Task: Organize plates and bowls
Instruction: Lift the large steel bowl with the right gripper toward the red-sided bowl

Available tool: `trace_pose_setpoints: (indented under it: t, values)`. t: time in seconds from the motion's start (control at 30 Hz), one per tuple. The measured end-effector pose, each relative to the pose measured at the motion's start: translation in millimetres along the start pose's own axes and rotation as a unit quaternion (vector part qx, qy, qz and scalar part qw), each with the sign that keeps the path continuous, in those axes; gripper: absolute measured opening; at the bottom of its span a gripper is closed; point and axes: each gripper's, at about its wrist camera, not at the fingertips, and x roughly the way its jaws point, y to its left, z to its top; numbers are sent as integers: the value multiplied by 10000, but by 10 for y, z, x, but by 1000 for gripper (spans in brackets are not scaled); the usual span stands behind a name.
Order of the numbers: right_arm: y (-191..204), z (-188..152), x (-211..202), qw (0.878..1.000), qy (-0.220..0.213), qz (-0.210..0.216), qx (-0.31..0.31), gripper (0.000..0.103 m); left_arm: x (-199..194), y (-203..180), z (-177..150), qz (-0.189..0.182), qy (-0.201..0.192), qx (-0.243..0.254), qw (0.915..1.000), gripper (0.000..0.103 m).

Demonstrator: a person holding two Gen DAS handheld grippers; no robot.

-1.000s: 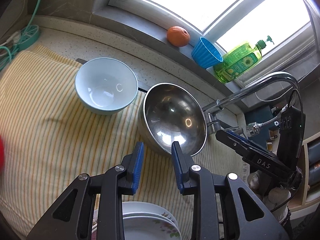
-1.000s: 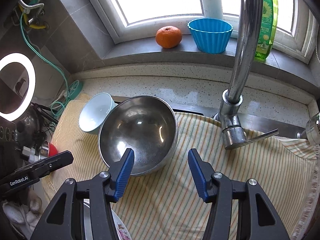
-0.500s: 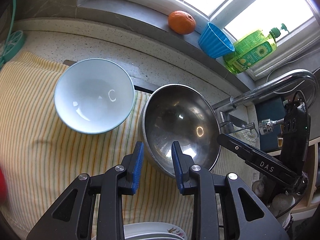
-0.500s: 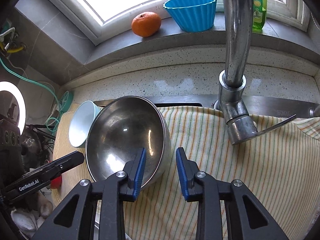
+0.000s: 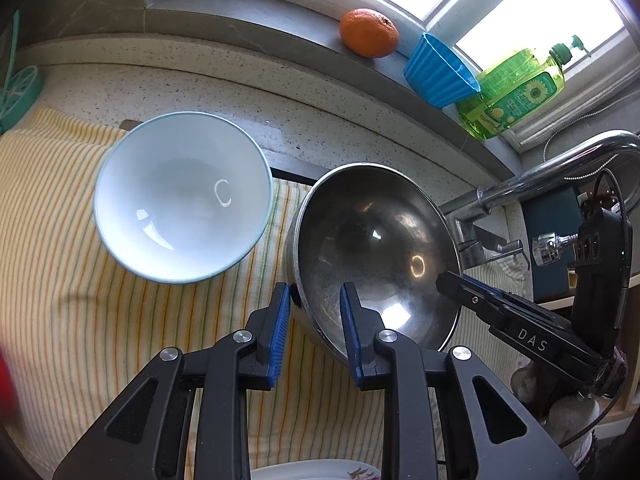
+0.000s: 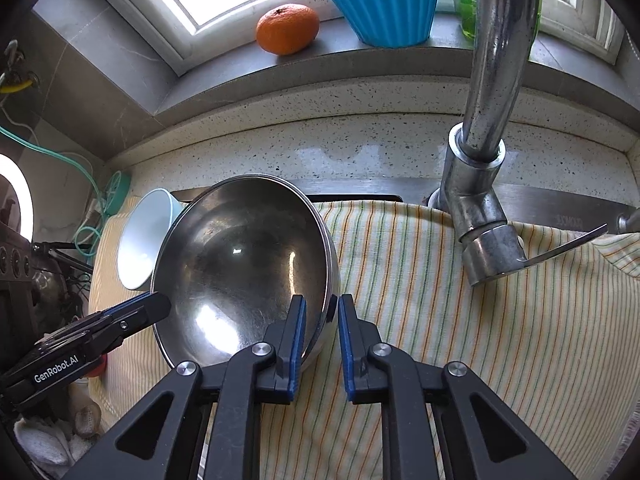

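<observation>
Cloth [image 6: 460,280], striped, covers the counter; steel bowl [image 5: 372,248] sits mid-cloth, tilted, pale blue bowl [image 5: 180,200] just left of it, plates [image 5: 316,474] at the near edge. Both grippers now straddle the steel bowl's near rim: left gripper [image 5: 314,300] on its left side, right gripper [image 6: 322,312] on its right side. Both sets of jaws have just been closing, the right from wide open. Pad contact looks likely but isn't clear. Reads as a two-handed lift about to start.
</observation>
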Motion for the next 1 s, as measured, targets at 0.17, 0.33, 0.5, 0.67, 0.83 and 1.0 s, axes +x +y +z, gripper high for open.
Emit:
trace_pose_setpoints:
  t: [0.17,0.33,0.5,0.67,0.83,1.0]
  values:
    - [-47,29,35,10000,-20,-8,80,14,19,15,14,31,-17,5,10000,17]
    - [-30,29,41,10000,-24,-43,3,10,22,17,10,31,-22,21,10000,14]
    - [-1,-1,-3,9999,-19,-86,-51,10,3,30,-3,-18,-7,-22,10000,14]
    - [4,-47,-96,9999,-39,-108,-56,10,-78,15,-36,-139,-34,-11,9999,14]
    - [52,-91,-232,9998,-107,-143,-121,10,-218,-32,-76,-196,-138,82,9997,14]
    - [103,-163,-404,9995,-248,-145,-144,10,-373,-37,-124,-295,-181,143,9993,14]
